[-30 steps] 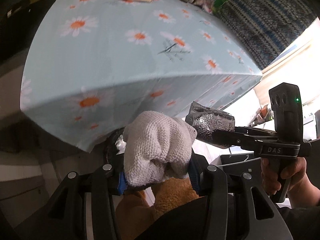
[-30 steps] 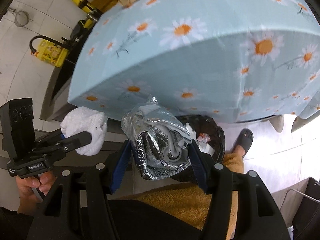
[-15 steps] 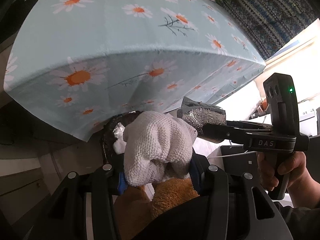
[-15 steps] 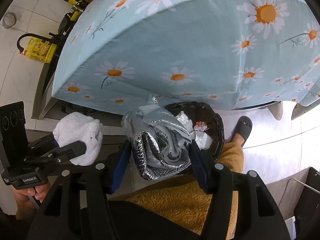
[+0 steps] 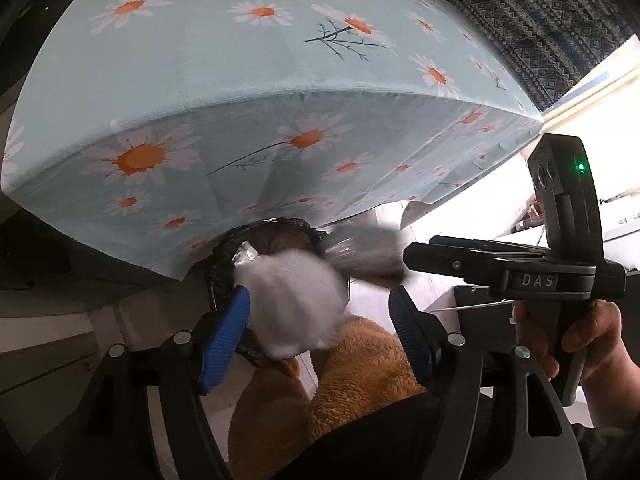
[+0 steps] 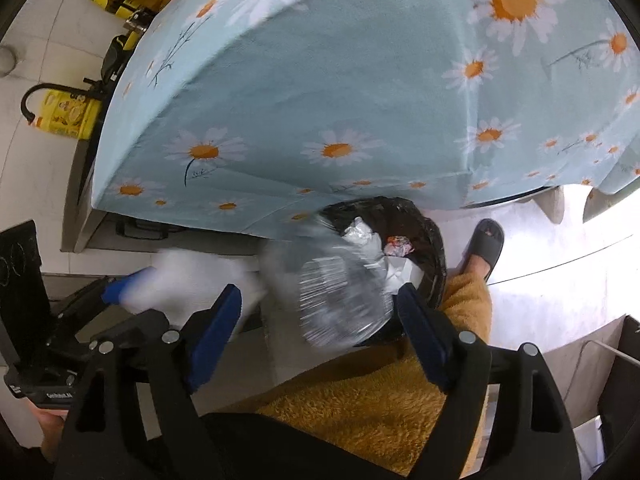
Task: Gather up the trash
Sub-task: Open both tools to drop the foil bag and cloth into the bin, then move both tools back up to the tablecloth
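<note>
Below the hanging edge of the daisy-print tablecloth, a black-lined trash bin stood on the floor, and both pieces of trash were at the drop step. The left gripper had its blue-padded fingers spread wide; the white knitted cloth sat blurred between them, apparently touching neither pad, so I judged it to be released and falling. The right gripper was likewise open, its fingers well apart from the crumpled silver foil bag, which was smeared with motion just over the bin's near rim.

In the right wrist view the foil bag overlapped the bin mouth and looked likely to land inside. The white cloth was less certain: in that same view it appeared as a white blur left of the bin, beside the rim rather than over it, though the left wrist view showed it in front of the bin's opening. Whether it would clear the rim could not be told.

Inside the bin lay white paper, a scrap of foil and a small red-and-white wrapper. The person's orange fleece trouser legs and a black slipper were close against it.

The next move, as I judged it, called for checking that both items went in, picking up any that missed, then returning to the table for what trash remained there.
</note>
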